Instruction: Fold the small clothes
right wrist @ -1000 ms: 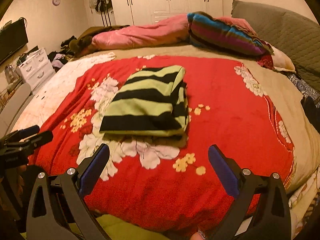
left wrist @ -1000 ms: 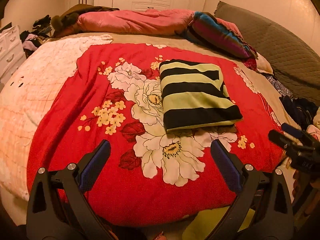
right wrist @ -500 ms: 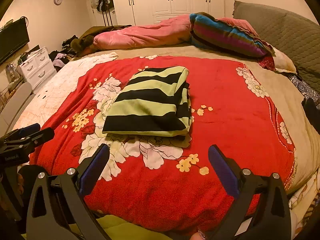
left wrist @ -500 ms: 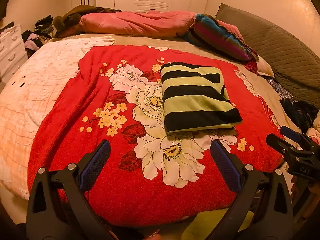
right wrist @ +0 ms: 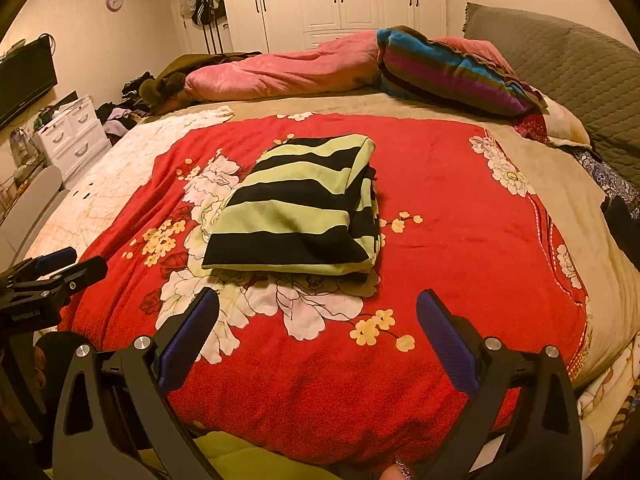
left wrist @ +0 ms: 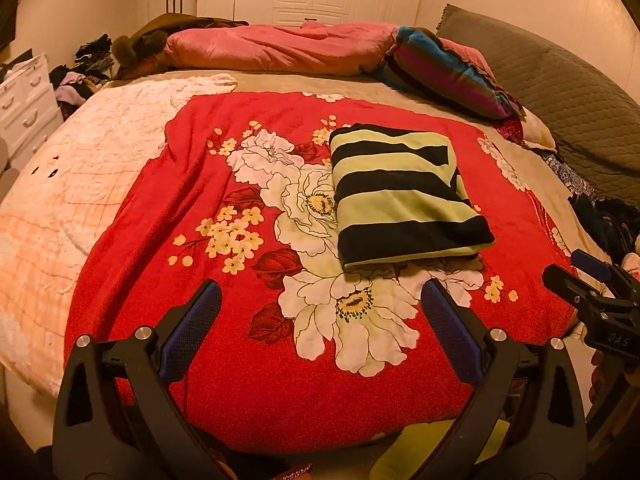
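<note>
A folded garment with black and pale green stripes [left wrist: 404, 196] lies flat on the red floral blanket [left wrist: 168, 208]; it also shows in the right wrist view [right wrist: 296, 212]. My left gripper [left wrist: 320, 312] is open and empty, over the blanket's near edge, short of the garment. My right gripper [right wrist: 318, 316] is open and empty, also near the bed's front edge, short of the garment. The right gripper shows at the right edge of the left wrist view [left wrist: 592, 292]. The left gripper shows at the left edge of the right wrist view [right wrist: 52, 276].
A pink duvet [left wrist: 280, 46] and a striped pillow [left wrist: 448, 72] lie at the far side of the bed. A grey headboard cushion [left wrist: 560, 92] is on the right. White drawers [right wrist: 72, 136] and a clothes heap [left wrist: 88, 68] stand at the left. A yellow-green cloth [left wrist: 432, 448] hangs below the bed edge.
Both grippers have drifted slightly toward the bed, so the folded garment sits a little lower and nearer in both views. Both stay open. The garment has not moved.
</note>
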The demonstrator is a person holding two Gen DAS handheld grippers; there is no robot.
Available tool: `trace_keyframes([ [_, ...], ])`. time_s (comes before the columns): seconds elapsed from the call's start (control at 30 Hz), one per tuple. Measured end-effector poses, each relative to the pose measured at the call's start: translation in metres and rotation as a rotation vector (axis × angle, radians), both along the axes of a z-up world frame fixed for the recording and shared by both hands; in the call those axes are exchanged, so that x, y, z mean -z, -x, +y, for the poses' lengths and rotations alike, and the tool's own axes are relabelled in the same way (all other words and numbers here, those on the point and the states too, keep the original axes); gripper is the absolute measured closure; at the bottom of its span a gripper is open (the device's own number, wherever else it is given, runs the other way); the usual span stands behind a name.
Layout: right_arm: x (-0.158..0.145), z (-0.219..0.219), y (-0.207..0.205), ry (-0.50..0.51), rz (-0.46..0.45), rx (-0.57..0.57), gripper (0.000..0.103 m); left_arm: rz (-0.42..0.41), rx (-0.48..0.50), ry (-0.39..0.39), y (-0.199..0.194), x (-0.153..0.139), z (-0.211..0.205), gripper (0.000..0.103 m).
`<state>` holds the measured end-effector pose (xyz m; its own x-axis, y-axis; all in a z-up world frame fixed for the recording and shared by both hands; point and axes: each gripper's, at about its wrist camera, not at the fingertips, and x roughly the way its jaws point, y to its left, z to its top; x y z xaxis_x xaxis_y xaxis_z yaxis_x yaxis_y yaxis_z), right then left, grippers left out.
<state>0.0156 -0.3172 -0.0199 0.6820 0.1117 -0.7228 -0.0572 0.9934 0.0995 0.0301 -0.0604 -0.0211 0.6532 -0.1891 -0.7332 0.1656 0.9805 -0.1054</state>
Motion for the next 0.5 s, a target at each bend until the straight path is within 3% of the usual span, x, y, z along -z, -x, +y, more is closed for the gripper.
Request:
trace_keyframes([
  [0.5, 0.0002, -0.0018, -0.001, 0.001, -0.001, 0.006, 0.004, -0.004, -0.009, -0.004, -0.0004, -0.0012, 0.0006, 0.009],
])
